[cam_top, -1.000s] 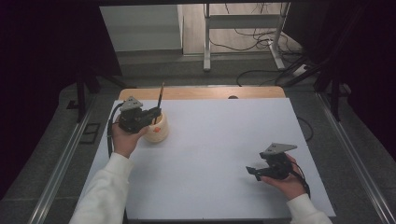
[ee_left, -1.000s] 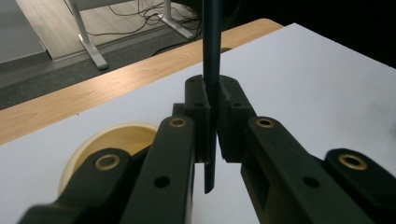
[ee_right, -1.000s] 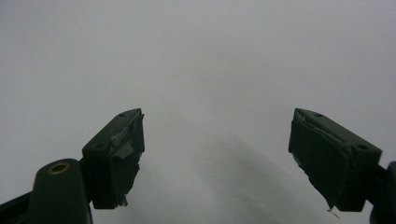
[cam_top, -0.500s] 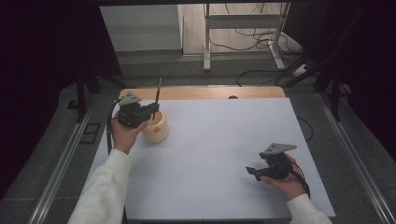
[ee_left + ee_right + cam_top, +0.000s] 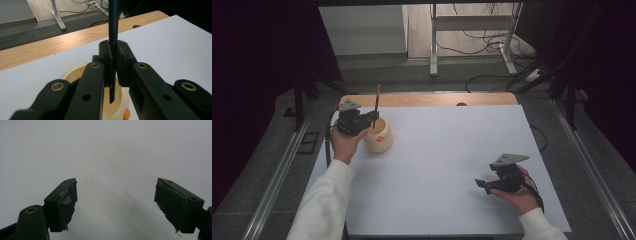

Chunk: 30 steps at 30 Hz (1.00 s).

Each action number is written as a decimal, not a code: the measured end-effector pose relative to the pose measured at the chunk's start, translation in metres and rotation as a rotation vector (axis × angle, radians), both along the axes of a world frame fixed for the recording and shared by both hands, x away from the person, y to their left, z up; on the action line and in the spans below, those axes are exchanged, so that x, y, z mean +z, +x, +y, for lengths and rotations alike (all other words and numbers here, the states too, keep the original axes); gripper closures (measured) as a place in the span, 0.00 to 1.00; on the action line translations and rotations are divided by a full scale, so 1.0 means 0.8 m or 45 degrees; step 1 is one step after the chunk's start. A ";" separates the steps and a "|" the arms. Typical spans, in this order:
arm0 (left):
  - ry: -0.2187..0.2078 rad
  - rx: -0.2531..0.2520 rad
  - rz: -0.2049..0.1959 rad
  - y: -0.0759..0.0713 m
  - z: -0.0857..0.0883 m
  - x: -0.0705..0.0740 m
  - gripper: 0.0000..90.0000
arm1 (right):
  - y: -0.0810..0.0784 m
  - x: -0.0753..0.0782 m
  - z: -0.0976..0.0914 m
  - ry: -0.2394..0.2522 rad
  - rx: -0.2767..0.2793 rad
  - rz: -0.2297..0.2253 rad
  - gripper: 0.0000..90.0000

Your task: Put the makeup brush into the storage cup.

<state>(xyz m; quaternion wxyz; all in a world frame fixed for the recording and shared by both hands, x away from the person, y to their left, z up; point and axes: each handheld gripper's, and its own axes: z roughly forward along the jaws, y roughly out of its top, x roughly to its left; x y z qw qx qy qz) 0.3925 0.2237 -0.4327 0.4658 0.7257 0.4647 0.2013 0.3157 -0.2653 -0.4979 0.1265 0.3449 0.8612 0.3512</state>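
My left gripper (image 5: 372, 116) is shut on a thin dark stick (image 5: 377, 99), which stands nearly upright. In the left gripper view the jaws (image 5: 113, 53) pinch the stick (image 5: 113, 25) at mid-length, and its lower end hangs just inside the mouth of a cream cup (image 5: 72, 73). The cup (image 5: 380, 139) has an orange mark on its side and stands on the white sheet at the far left. My right gripper (image 5: 480, 183) rests low over the sheet at the near right. It is open, with nothing between its jaws (image 5: 116, 202).
A white sheet (image 5: 452, 150) covers the table, with a strip of bare wood (image 5: 432, 99) along the far edge. Metal rails run down both sides. Beyond the table are a desk frame (image 5: 472, 30) and cables on the floor.
My left hand has shifted a little to the left with the stick, and the stick now stands more upright over the cup. The right hand has stayed put.
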 end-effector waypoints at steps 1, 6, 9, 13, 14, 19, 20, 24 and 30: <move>-0.002 0.002 0.000 0.000 0.000 -0.001 0.94 | 0.000 0.000 0.000 0.000 0.000 0.000 0.21; -0.002 0.012 0.005 0.003 0.001 -0.003 0.94 | 0.000 0.000 0.000 -0.003 0.001 0.003 0.21; 0.001 0.012 0.010 0.005 0.000 -0.005 0.94 | 0.000 0.000 0.000 -0.004 0.001 0.003 0.21; 0.007 0.017 0.016 0.008 -0.002 -0.009 0.94 | 0.000 0.000 0.001 -0.001 0.008 0.004 0.21; 0.008 0.019 0.020 0.009 -0.001 -0.010 0.94 | 0.000 -0.001 0.001 -0.003 0.008 0.005 0.21; 0.011 0.049 0.029 0.012 0.002 -0.020 0.93 | 0.000 -0.001 0.001 -0.005 0.008 0.007 0.21; 0.013 0.053 0.037 0.013 0.003 -0.023 0.94 | 0.000 -0.001 0.001 -0.006 0.008 0.008 0.21; -0.005 0.062 0.047 0.014 0.007 -0.030 0.93 | 0.000 -0.001 0.001 -0.008 0.008 0.009 0.21; -0.003 0.069 0.063 0.011 0.010 -0.039 0.93 | 0.000 -0.002 0.001 -0.012 0.008 0.008 0.21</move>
